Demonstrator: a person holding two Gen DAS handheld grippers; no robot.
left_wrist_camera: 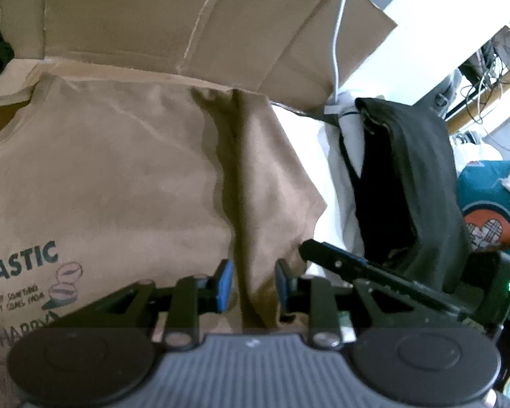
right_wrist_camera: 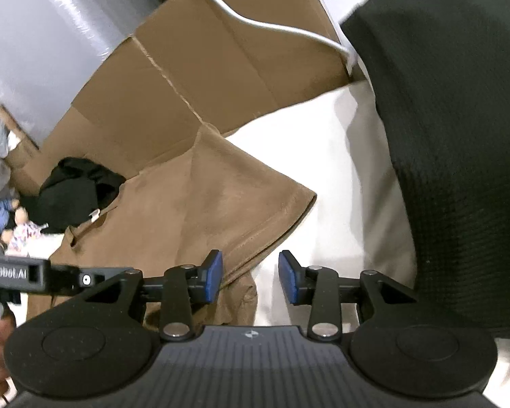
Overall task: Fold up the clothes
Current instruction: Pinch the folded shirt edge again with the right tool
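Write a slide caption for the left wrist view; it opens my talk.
Left gripper straddles a raised fold of the brown T-shirt.

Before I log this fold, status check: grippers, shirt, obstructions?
Left gripper open astride brown printed T-shirt fold. Right gripper open at its sleeve hem. Black garment alongside.

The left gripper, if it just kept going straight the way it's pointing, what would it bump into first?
Probably the brown T-shirt. A raised fold of it already sits between the left gripper's open pads, so the cloth comes first, though depth is hard to judge.
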